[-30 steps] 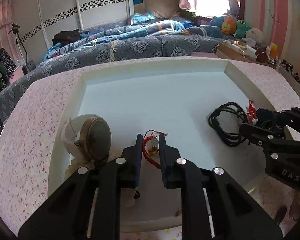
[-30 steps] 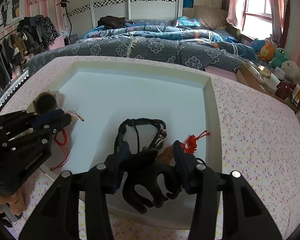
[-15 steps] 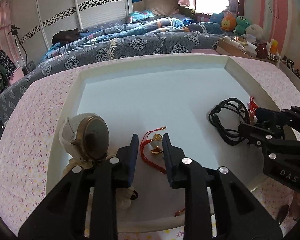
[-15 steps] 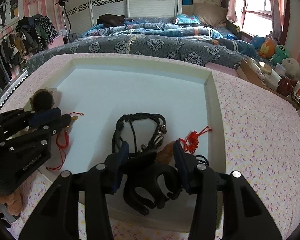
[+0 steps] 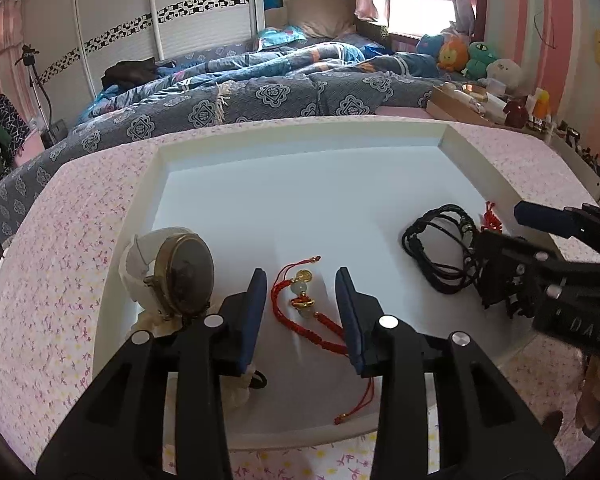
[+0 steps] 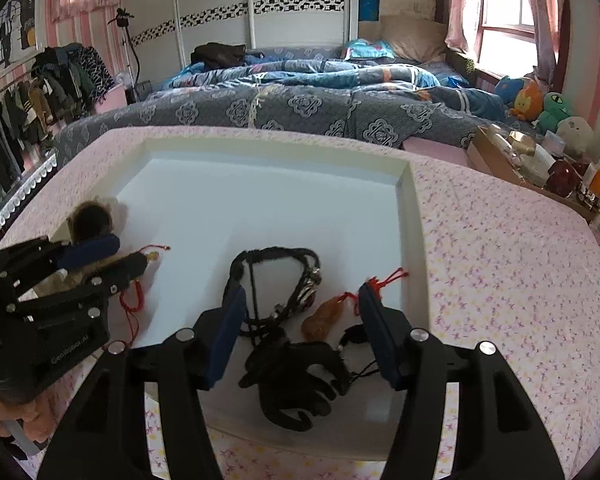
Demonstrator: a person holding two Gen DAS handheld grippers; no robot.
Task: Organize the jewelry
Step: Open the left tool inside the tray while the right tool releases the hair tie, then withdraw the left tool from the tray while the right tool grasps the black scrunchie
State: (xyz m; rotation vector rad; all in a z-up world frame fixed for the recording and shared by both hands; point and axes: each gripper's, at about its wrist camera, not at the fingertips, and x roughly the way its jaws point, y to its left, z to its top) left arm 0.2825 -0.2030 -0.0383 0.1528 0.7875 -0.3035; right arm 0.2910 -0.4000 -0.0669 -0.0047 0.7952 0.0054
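Observation:
A white tray (image 5: 300, 136) holds the jewelry. In the left wrist view a red cord bracelet with pale and gold beads (image 5: 302, 300) lies on the tray floor between the fingers of my left gripper (image 5: 301, 280). Its jaws are opening and the pads stand clear of the cord. A gold-faced watch on a white strap (image 5: 180, 276) sits just to the left. In the right wrist view my right gripper (image 6: 302, 296) is also opening. A black braided bracelet (image 6: 276, 264), an amber pendant on red cord (image 6: 324, 316) and a black tangled piece (image 6: 296, 376) lie untouched between its fingers.
The tray (image 6: 260, 144) rests on a pink floral tablecloth (image 6: 500, 280). Its far half is bare white floor. Each gripper shows in the other's view, the right gripper (image 5: 508, 228) at the tray's right edge, the left gripper (image 6: 128, 254) at its left. A bed stands behind the table.
Both pairs of jaws have widened. The left pads have come off the red bracelet, which now lies flat on the tray. The amber pendant shows more fully between the right fingers.

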